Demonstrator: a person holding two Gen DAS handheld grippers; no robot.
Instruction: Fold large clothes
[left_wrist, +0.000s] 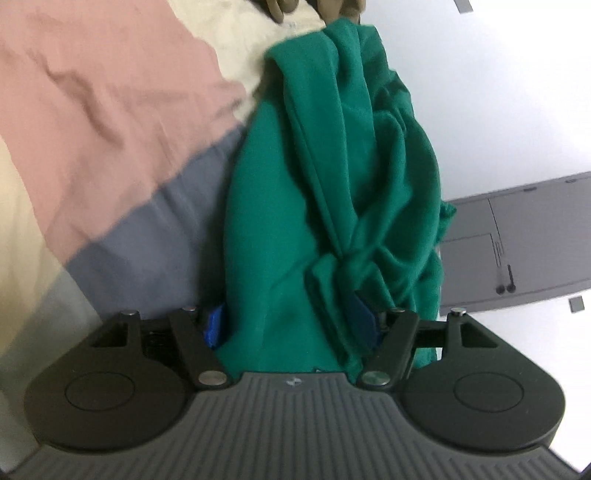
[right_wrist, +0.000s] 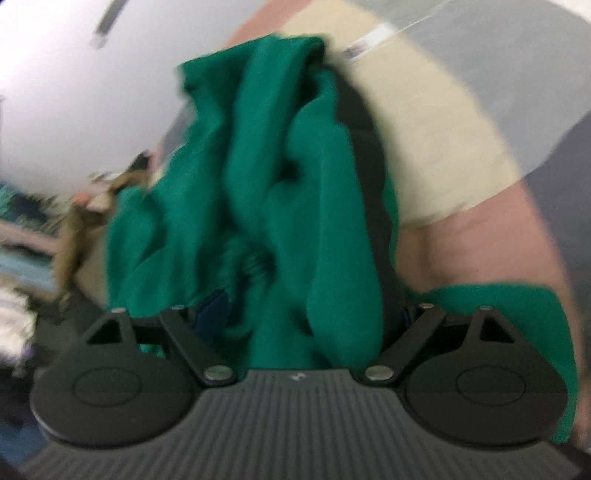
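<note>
A green garment (left_wrist: 332, 177) hangs bunched and twisted in front of the left wrist camera, above a bed cover. My left gripper (left_wrist: 291, 325) is shut on the green cloth; its blue pads (left_wrist: 214, 326) show at either side of the fabric. In the right wrist view, which is motion-blurred, the same green garment (right_wrist: 288, 192) fills the middle in thick folds. My right gripper (right_wrist: 306, 317) is shut on a bunch of it, and cloth hides most of its pads. A flap of the garment (right_wrist: 517, 332) lies over the right side of the gripper body.
A bed cover with pink (left_wrist: 103, 122), cream and grey-blue (left_wrist: 155, 251) stripes lies at the left; it also shows in the right wrist view (right_wrist: 436, 147). A grey door (left_wrist: 524, 243) and white wall are at the right. Blurred clutter and clothes (right_wrist: 33, 240) sit at the left.
</note>
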